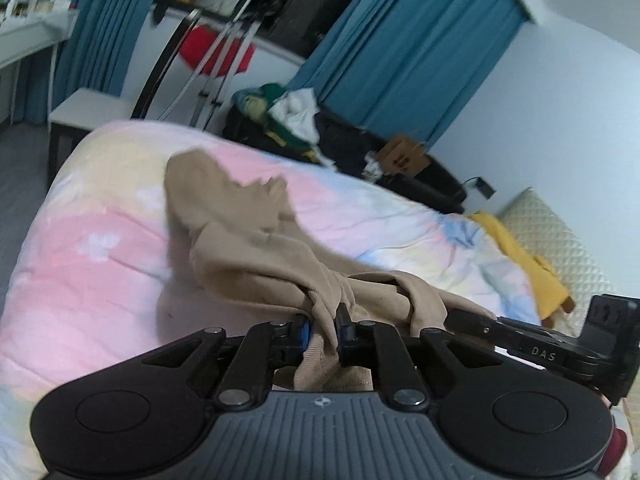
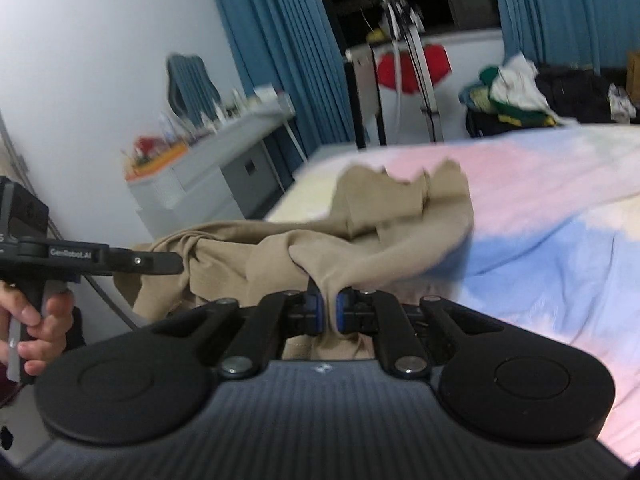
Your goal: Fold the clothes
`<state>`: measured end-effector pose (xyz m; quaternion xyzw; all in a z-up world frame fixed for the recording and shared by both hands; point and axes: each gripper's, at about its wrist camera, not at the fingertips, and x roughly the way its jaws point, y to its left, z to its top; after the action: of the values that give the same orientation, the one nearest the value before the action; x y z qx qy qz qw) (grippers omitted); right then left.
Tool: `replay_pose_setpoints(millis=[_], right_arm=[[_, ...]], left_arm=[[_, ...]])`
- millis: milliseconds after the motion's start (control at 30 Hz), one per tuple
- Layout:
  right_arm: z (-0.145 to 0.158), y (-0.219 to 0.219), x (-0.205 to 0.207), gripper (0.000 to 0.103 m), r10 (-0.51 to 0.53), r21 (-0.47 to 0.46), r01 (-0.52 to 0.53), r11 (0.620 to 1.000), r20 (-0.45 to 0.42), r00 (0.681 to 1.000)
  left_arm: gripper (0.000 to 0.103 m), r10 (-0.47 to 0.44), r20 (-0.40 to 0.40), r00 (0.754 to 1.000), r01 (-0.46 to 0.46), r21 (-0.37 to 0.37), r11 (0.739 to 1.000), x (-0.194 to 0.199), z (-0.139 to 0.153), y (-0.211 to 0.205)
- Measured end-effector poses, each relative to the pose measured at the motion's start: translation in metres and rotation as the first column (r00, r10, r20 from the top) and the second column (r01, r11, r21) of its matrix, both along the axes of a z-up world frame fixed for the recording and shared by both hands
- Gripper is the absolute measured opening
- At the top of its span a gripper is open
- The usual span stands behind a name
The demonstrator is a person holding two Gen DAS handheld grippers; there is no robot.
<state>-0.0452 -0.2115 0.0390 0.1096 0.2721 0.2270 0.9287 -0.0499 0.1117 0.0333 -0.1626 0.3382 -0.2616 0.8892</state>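
A tan garment (image 1: 248, 240) lies stretched over the pastel pink, blue and yellow bedspread (image 1: 100, 240). My left gripper (image 1: 323, 326) is shut on a bunched edge of the tan garment near the bed's near side. My right gripper (image 2: 329, 306) is shut on another bunch of the same tan garment (image 2: 400, 224), which trails away over the bedspread (image 2: 540, 240). The right gripper's body shows at the right of the left wrist view (image 1: 560, 344). The left gripper, held in a hand, shows at the left of the right wrist view (image 2: 100, 262).
A yellow cloth (image 1: 520, 252) lies on the bed by a white quilted pillow (image 1: 560, 240). A dark suitcase with piled clothes (image 1: 296, 120) stands beyond the bed. A drying rack (image 2: 408, 60), a white desk with clutter (image 2: 224, 140) and blue curtains (image 2: 280, 60) line the walls.
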Motion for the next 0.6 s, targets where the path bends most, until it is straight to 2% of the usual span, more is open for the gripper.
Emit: replay_pose_setpoints(millis=[100,267,367,467,600], right_arm=[[-0.002,-0.006,-0.032,0.009,0.016,-0.003,-0.016,1.000,0.010,1.000],[-0.043,-0.007,-0.091,0.010,0.031,-0.027,-0.033,0.999,-0.062,0.998],[-0.059,-0.012,-0.100,0.010,0.012,0.014,-0.011,1.000,-0.101,0.995],[-0.056,-0.016,-0.091,0.010,-0.007,0.017,0.008,1.000,-0.077,0.997],[-0.039,-0.019,-0.058,0.010,-0.037,0.027,0.038,0.999,-0.037,0.999]], left_arm=[[0.012,-0.021,-0.003,1.000,0.021,0.020,1.000,-0.042,-0.003,-0.003],[0.012,-0.063,-0.061,0.996,0.066,0.050,0.997,-0.097,-0.041,-0.012],[0.012,-0.076,-0.029,0.997,0.078,0.065,0.995,-0.099,-0.048,-0.016],[0.012,-0.089,0.002,0.996,0.089,0.080,0.993,-0.101,-0.056,-0.020],[0.012,-0.067,0.099,0.993,0.056,0.116,0.992,-0.072,-0.034,-0.033]])
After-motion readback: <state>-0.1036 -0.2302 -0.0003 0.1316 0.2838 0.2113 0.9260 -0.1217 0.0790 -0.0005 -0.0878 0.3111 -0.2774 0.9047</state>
